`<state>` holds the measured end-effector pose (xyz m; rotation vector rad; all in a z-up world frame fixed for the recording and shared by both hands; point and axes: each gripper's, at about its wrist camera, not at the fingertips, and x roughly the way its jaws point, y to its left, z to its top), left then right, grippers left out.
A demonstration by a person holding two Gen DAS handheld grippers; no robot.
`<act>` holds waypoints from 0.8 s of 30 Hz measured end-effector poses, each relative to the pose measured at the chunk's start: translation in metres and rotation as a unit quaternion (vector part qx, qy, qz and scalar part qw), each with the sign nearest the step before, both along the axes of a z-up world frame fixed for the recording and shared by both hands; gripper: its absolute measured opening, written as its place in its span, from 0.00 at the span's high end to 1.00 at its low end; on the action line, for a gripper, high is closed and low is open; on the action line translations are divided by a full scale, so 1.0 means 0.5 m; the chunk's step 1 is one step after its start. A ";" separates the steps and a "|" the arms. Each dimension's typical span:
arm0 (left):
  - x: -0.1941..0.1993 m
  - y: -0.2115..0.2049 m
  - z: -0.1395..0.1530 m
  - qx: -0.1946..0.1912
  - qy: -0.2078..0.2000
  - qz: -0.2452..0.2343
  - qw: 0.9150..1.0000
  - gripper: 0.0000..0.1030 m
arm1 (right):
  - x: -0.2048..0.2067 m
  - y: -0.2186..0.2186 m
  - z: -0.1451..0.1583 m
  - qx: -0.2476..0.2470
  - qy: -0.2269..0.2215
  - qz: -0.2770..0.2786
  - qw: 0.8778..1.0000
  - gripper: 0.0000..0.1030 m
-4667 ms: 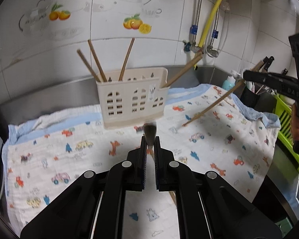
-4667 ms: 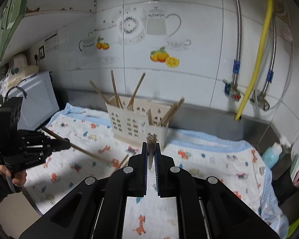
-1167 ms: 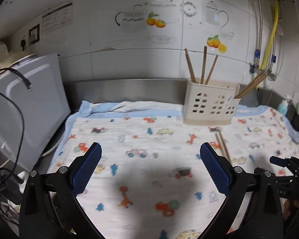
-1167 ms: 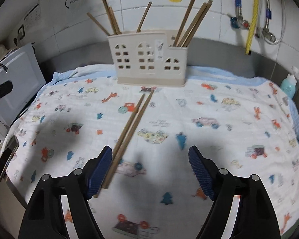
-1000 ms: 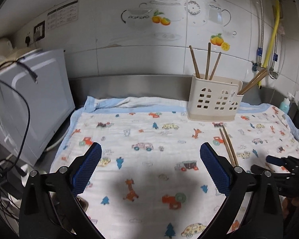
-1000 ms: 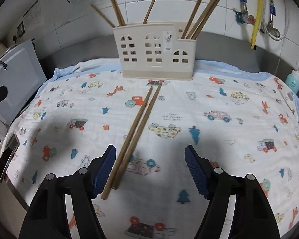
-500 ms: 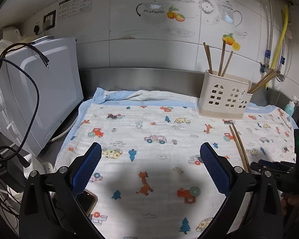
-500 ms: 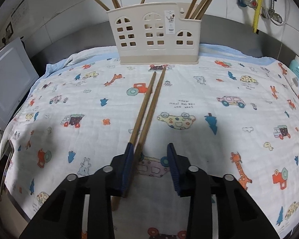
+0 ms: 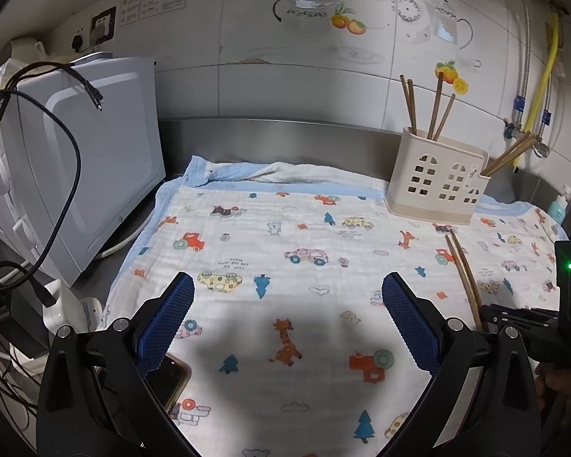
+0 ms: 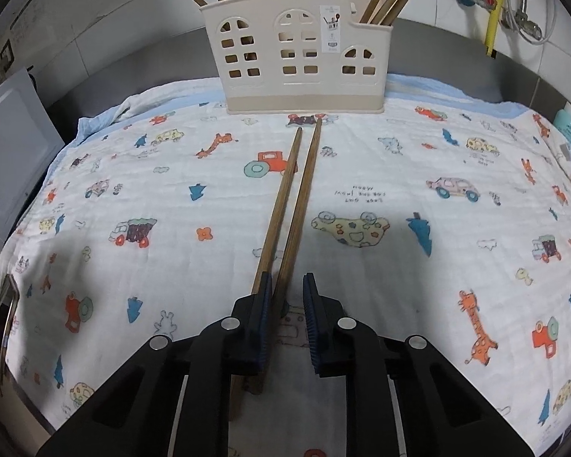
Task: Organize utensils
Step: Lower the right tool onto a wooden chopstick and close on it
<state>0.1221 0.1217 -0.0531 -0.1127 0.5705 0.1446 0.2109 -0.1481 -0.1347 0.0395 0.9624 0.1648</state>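
Two chopsticks (image 10: pixel 293 198) were laid side by side on the cloth-covered tabletop (image 10: pixel 418 160), tips toward the utensil holder (image 10: pixel 297 49). The right hand-held gripper (image 10: pixel 287 297) was lowered over their near ends, jaws narrowed but not clamped, presumably for pickup. The left hand-held gripper (image 9: pixel 285 304) was held wide open, empty.

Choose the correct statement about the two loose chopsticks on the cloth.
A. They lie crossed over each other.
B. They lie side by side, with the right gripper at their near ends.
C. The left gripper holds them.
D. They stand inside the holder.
B: the two chopsticks lie nearly parallel on the cloth, with the right gripper partly closed around their near ends.
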 end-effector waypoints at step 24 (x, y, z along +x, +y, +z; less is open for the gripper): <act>0.004 -0.060 -0.019 -0.021 0.023 -0.028 0.999 0.05 | -0.020 -0.042 -0.002 -0.001 -0.024 0.012 1.000 0.94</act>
